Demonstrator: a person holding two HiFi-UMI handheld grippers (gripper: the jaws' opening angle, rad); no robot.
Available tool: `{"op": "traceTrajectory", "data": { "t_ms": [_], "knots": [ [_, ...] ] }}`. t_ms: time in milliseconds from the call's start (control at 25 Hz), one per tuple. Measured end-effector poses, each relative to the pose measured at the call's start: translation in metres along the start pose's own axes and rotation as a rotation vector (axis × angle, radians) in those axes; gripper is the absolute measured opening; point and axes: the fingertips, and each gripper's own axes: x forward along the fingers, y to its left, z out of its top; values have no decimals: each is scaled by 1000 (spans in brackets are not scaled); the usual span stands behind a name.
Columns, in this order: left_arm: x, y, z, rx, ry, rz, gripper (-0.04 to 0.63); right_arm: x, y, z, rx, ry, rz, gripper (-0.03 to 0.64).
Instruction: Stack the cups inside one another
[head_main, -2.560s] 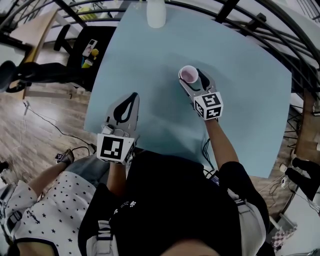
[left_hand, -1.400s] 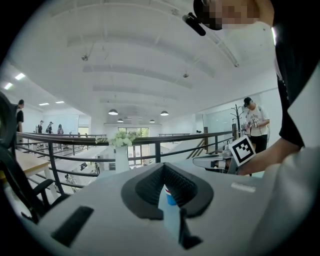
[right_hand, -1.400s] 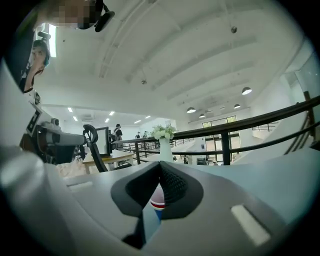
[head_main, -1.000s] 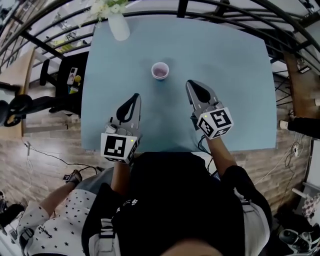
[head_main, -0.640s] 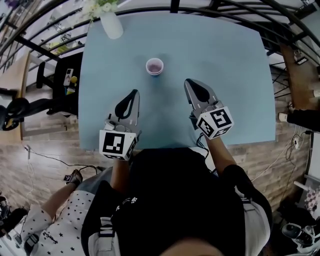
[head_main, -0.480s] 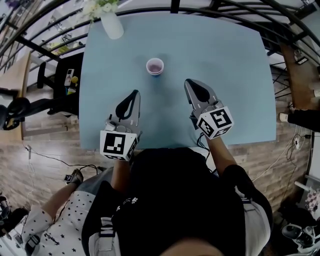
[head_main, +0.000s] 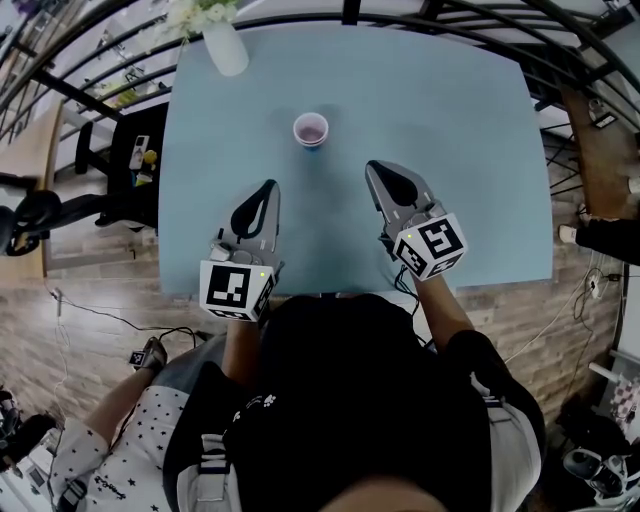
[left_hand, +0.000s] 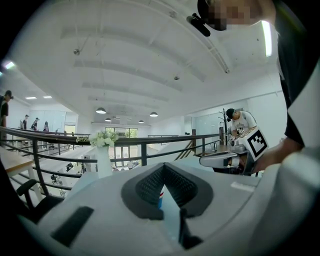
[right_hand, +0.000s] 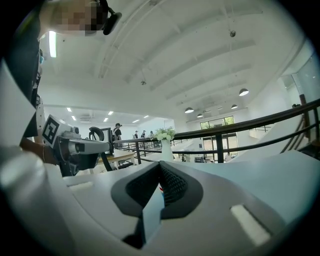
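Note:
A small white cup (head_main: 311, 130) with a pinkish inside and a blue band stands upright and alone on the light blue table (head_main: 450, 120), towards the far middle. My left gripper (head_main: 267, 188) hovers near the table's front edge, below and left of the cup, shut and empty. My right gripper (head_main: 378, 168) sits below and right of the cup, also shut with nothing in it. Neither touches the cup. In the left gripper view only a sliver of the cup (left_hand: 160, 198) shows past the shut jaws of that gripper (left_hand: 162, 165). The right gripper view shows its gripper (right_hand: 160, 164) shut.
A white vase of flowers (head_main: 222, 45) stands at the table's far left corner, with the vase (left_hand: 103, 161) also in the left gripper view and the vase (right_hand: 165, 148) in the right one. A black railing (head_main: 470, 20) runs behind the table. An office chair (head_main: 40, 215) stands left.
Earlier my right gripper was up against the cup; now it has drawn back and the cup stands free. Over the last second both grippers have kept still.

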Motion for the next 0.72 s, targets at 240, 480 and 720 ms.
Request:
{"op": "traceTrajectory", "data": {
  "t_ms": [240,480,720],
  "knots": [
    [-4,-3,1,6,3,0,-6,-1,3,1,1,8,20,6],
    [-7,-1,0,8,1,4,-6,0,7,0,0,6,19,6],
    [-7,-2,-1,2,2,10,-6,-2,4,-2,9,12,17,6]
  ]
}}
